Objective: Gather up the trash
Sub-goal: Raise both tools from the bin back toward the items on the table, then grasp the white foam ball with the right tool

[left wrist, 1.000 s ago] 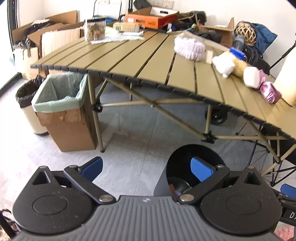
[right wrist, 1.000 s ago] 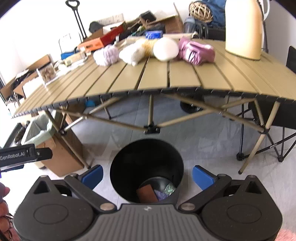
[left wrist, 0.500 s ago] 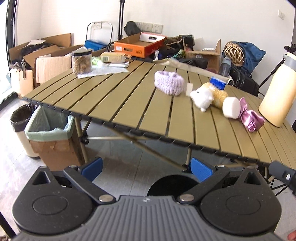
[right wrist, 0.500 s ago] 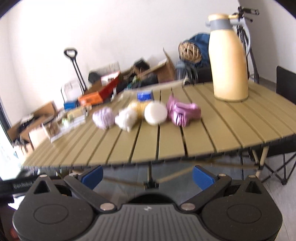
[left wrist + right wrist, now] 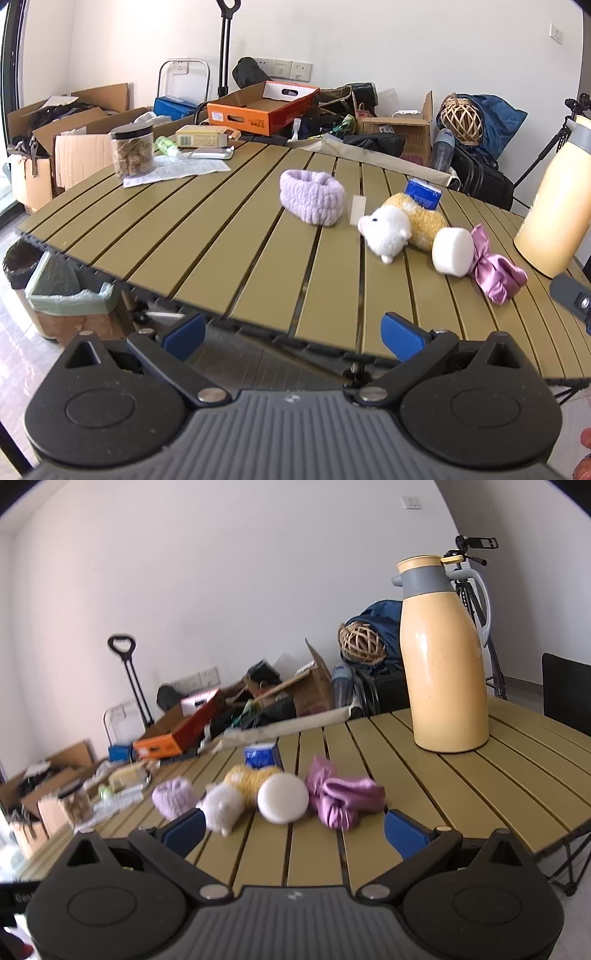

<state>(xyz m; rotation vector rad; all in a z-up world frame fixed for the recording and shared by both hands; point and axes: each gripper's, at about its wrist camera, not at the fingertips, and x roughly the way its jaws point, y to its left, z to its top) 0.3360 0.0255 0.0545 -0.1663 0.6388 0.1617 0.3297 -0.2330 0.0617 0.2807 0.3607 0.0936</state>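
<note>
**Both claws empty, facing the table clutter**

My left gripper (image 5: 293, 334) is spread wide, nothing btwn its blue pads, held at the near edge of the olive slatted folding table (image 5: 207, 236). My right gripper (image 5: 293, 829) is likewise released & empty, low over the tabletop.

Items in a row on the slats: fuzzy lilac knitted band (image 5: 311, 196), white-and-yellow plush toy (image 5: 400, 227), white round foam puck (image 5: 453, 251) touching a crumpled pink satin cloth (image 5: 496, 273). Small blue carton (image 5: 423, 194) sits behind the plush. Tall cream thermos jug (image 5: 445, 657) stands upright, far right.

Cardboard box w/ pale green liner (image 5: 68, 295) on the floor, left of the table, prob. a bin.
</note>
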